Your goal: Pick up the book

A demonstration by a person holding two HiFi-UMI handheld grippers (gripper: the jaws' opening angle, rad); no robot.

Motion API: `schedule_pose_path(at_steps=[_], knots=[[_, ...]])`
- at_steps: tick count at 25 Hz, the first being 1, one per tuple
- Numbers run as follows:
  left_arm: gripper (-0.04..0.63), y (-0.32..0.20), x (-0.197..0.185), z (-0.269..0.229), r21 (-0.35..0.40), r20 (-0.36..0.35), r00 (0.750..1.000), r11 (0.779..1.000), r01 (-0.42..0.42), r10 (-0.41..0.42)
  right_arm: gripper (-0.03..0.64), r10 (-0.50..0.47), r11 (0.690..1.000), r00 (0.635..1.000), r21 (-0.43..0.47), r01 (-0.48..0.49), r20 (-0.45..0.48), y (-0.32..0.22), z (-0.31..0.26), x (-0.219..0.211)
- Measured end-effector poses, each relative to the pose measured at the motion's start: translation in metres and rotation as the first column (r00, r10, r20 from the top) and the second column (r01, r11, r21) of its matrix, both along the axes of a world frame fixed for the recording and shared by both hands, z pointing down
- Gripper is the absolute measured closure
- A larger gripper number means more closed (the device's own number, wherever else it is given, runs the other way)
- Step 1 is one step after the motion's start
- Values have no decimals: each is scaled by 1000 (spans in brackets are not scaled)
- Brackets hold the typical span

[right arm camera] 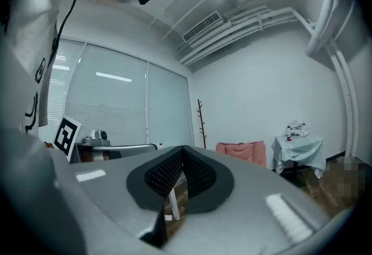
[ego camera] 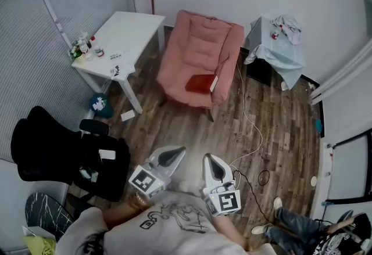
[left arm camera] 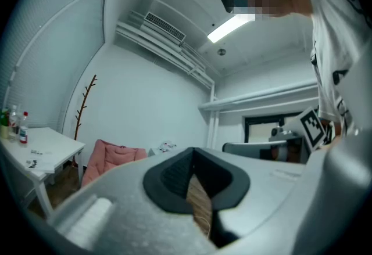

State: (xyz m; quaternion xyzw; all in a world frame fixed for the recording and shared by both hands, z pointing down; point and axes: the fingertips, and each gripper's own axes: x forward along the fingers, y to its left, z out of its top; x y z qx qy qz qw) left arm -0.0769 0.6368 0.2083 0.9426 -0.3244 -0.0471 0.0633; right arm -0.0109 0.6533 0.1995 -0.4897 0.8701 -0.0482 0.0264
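A dark red book (ego camera: pixel 201 83) lies on the seat of the pink armchair (ego camera: pixel 200 56) across the room. My left gripper (ego camera: pixel 174 153) and right gripper (ego camera: pixel 207 159) are held level close to the person's body, far from the book. Both are shut with nothing between their jaws. In the left gripper view the left gripper (left arm camera: pixel 193 155) points toward the armchair (left arm camera: pixel 110 158). In the right gripper view the right gripper (right arm camera: pixel 181 152) faces the window blinds, with the armchair (right arm camera: pixel 241 151) to its right. The book does not show in either gripper view.
A white table (ego camera: pixel 122 39) with small bottles stands left of the armchair. A small table under a pale cloth (ego camera: pixel 279 45) stands to its right. A black office chair (ego camera: pixel 70 155) is at my left. A white cable (ego camera: pixel 250 126) trails over the wooden floor. Another person's legs (ego camera: pixel 290 225) are at the lower right.
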Motion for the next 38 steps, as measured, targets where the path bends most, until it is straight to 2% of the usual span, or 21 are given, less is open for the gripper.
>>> schedule_pose_path(at_steps=[4,8,13,16,20,26,28,38], knots=[[592,1,12,2,1,3,1000,1000,-1,1,611,-6,1000,1000,0,6,4,1,2,11],[592,1,32,-1,0,-6,1000,1000,-2,2,611,-7,999,1000,-40,6,-9,2,11,27],[592,4,55,0,-2,-6,1000,1000,-3,3,611,-38,999,999,-12,38,11,3,8,42],[592,3,64,-1,-1,-15,1000,1000,5,-5,611,-37,999,999,-32,37,-7,3,15,52],[592,-2,62,9,-5,13,1000,1000,23,-23,611,-36,999,999,-36,36,-1,-1,17,56],[592,-19,63,13,-16,3,999,999,39,-39,611,-47,998,999,-42,47,0,-15,25,57],[592,-27,61,23,-23,19,999,999,35,-35,611,-48,998,999,-41,48,-1,-23,26,56],[592,-106,41,22,-24,1,1000,999,30,-30,611,-62,996,998,-59,61,-18,-104,38,31]])
